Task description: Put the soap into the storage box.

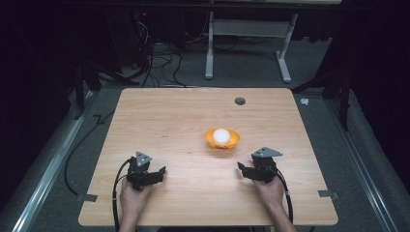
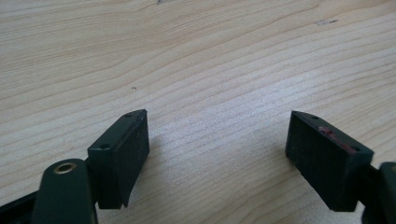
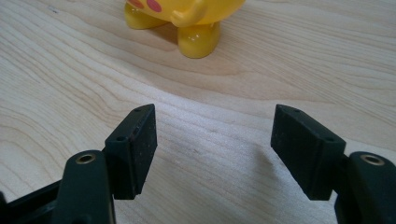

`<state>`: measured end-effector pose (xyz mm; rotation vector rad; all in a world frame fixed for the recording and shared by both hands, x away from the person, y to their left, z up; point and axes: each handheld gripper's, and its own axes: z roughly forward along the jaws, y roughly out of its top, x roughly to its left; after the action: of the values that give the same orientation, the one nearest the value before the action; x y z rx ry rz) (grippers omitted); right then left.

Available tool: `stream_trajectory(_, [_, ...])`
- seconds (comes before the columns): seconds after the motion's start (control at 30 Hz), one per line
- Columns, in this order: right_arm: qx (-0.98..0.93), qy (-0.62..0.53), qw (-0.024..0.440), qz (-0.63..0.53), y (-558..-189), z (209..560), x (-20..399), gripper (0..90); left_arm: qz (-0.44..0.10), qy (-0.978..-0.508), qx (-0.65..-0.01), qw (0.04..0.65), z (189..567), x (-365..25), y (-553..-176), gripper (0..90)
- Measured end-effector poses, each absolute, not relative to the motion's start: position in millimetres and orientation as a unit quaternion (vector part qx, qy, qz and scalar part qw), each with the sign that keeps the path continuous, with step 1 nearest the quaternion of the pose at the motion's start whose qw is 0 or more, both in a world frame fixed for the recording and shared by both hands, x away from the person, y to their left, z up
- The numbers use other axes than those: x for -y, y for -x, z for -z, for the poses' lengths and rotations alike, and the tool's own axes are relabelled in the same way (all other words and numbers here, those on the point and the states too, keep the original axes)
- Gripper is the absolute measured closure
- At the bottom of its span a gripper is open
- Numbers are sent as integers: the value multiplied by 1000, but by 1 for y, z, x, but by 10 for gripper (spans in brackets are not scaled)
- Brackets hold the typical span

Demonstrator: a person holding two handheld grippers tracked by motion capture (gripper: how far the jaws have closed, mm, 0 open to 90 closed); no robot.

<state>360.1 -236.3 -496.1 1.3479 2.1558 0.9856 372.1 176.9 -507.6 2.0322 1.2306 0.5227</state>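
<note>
Dim room, pale wooden table (image 1: 169,121), cables on the floor beyond. Left gripper (image 1: 161,170) rests low on the near edge, jaws wide, nothing between them. Right gripper (image 1: 240,166) likewise wide and empty. Just ahead of the right gripper and slightly to its left stands a yellow bowl (image 1: 222,138) on small feet, holding a white ball (image 1: 221,135). Judgement: approach the bowl level, straddle the rim squarely, and close slowly so the ball stays put.
</note>
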Motion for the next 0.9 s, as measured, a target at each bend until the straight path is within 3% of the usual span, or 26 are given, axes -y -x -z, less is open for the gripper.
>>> stream_trajectory(0.9, [-788, -477, 207, -330, -361, 503, 231, 282, -202, -784, -474, 347, 508, -177, -372, 221])
